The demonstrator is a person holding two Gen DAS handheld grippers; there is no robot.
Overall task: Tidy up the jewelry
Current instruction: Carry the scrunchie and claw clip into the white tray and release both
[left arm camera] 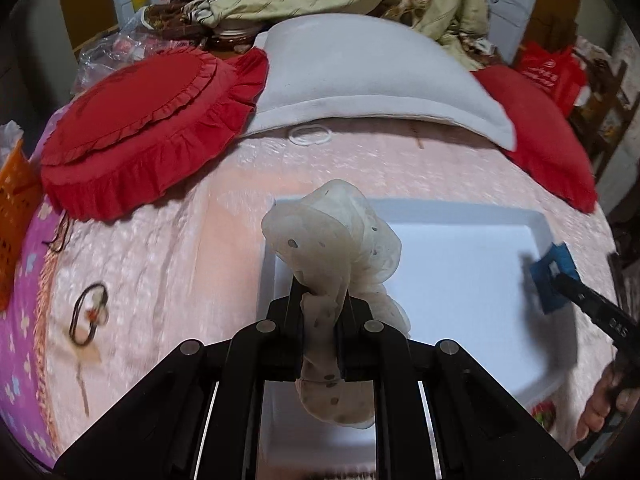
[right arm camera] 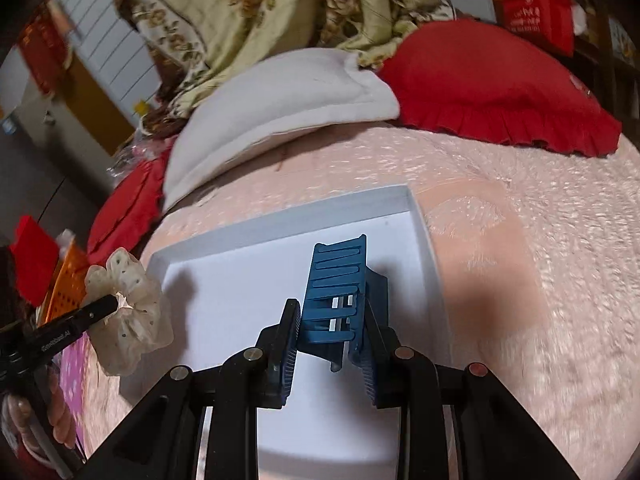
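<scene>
Your left gripper (left arm camera: 320, 300) squeezes the cream scrunchie (left arm camera: 336, 236). Your right gripper (right arm camera: 332, 320) pinches the blue hair clip (right arm camera: 336, 280). Both hang over the white tray (left arm camera: 460, 210), still bare. A hair tie (left arm camera: 88, 312) waits on the bed.

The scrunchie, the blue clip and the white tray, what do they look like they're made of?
Scrunchie: sheer cream fabric, translucent gathered ruffles with dark dots. Blue clip: likely hard matte plastic, rigid moulded slats. White tray: probably cardboard or plastic; smooth matte walls, crisp corners.
</scene>
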